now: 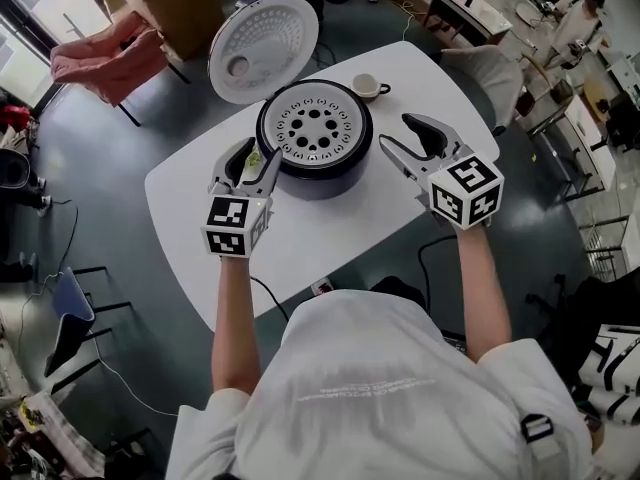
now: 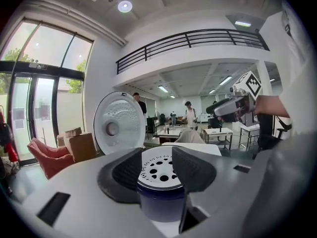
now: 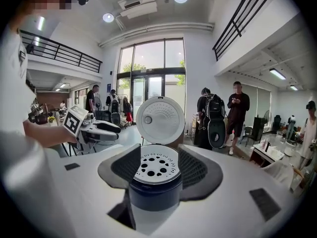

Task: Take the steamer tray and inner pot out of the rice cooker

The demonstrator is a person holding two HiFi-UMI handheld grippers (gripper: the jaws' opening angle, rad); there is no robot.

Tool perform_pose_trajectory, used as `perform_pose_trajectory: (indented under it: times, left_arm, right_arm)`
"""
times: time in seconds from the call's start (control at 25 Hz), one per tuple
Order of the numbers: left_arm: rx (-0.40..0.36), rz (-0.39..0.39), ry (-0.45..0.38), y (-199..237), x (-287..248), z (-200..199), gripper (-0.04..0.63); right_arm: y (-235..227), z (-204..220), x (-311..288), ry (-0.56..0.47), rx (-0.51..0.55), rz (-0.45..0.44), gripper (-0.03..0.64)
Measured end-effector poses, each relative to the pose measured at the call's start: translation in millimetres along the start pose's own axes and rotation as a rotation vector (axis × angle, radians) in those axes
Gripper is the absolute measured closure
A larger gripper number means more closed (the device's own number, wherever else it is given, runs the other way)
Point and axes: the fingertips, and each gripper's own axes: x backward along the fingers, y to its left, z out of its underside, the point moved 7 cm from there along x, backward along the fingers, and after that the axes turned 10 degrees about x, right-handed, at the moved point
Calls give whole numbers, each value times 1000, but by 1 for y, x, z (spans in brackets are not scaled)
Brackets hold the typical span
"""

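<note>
A white table (image 1: 310, 243) bears a dark rice cooker (image 1: 325, 180). A small cup (image 1: 366, 86) stands near the rice cooker, behind its right side.

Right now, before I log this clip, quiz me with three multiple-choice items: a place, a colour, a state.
1. Where is the cup? A on the floor; B on the table beside the rice cooker; C on a chair.
2. What colour is the steamer tray? A white; B red; C green.
3. The cooker's lid is: A shut; B open, standing up; C lying on the table.
Answers: B, it stands by the cooker; A, the holed tray shows white; B, the lid stands raised behind the cooker.
</note>
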Motion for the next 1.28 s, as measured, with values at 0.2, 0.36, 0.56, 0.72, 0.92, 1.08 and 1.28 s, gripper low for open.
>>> perform_pose_trajectory:
  times: [0.2, 0.36, 0.56, 0.72, 0.92, 1.08, 1.28]
  left_arm:
    - [16, -54, 6, 13, -6, 0, 388]
    - [47, -148, 19, 29, -4, 1, 388]
    - [96, -256, 29, 29, 2, 0, 391]
    - [122, -305, 52, 24, -10, 3, 391]
    - [164, -384, 97, 16, -16, 16, 391]
    - [202, -425, 109, 13, -16, 28, 394]
    - [237, -457, 129, 16, -25, 34, 397]
  right_arm:
    - [-20, 2, -37, 34, 35, -66, 379]
    - [-32, 1, -77, 69, 87, -163, 379]
    - [-42, -1, -131, 143, 161, -322, 377]
    - [-60, 14, -166, 218, 199, -396, 374]
    - [-66, 37, -208, 289, 257, -508, 334]
    - [-66, 50, -232, 332, 272, -537, 325]
    - [-65, 54, -254, 379, 334, -543, 318]
